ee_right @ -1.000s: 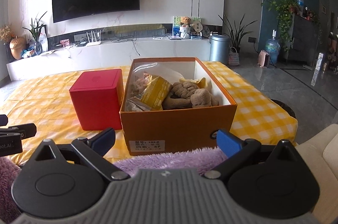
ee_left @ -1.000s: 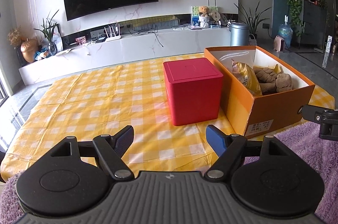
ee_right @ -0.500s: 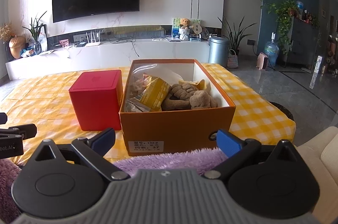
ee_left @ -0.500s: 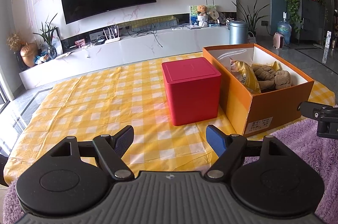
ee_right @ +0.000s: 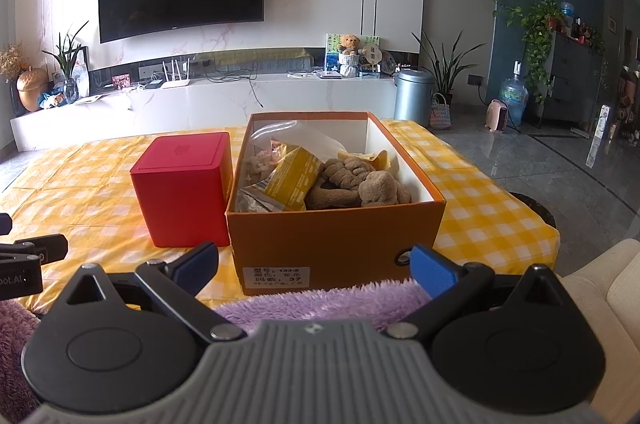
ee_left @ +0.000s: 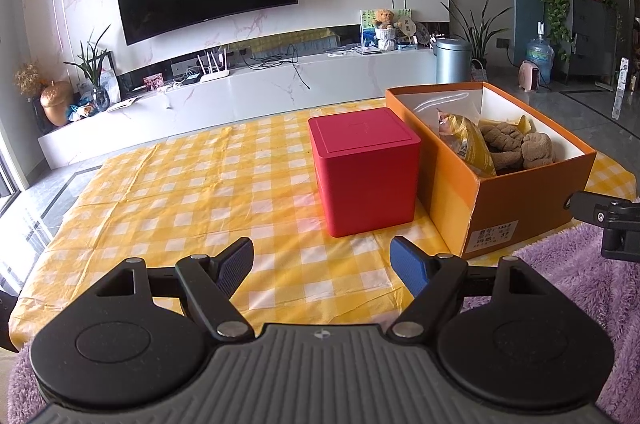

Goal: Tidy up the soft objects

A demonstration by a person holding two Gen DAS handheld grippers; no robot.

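The orange box point(ee_right: 336, 236) stands on the yellow checked tablecloth point(ee_left: 192, 192) and serves as the landmark here. Inside it lie the soft things: a brown plush toy point(ee_right: 360, 182) toward the box's right half, a yellow packet point(ee_right: 294, 178) leaning to the left of the plush, and a clear plastic bag point(ee_right: 304, 136) behind both, against the far wall of the box. A pale fluffy item sits in the box's far left corner; what it is cannot be told. Touching or just beside the box's left wall stands the red cube box point(ee_right: 182, 188), its lid on.

The right gripper point(ee_right: 314, 266) hangs just in front of the box's near wall, roughly centred on it — its blue-padded fingers point(ee_right: 434, 270) are spread wide and grip nothing. The plush lies beyond and above the fingertips, apart from them. Between this gripper and the box lies a purple fluffy fabric point(ee_right: 320, 304), its edge against the foot of the box.

The left gripper point(ee_left: 322, 266) hangs to the left of the box, in front of the red cube and apart from it — spread wide as well, with nothing between its fingers point(ee_left: 236, 264). From its camera the box is off to the right, the plush well apart from the fingertips.
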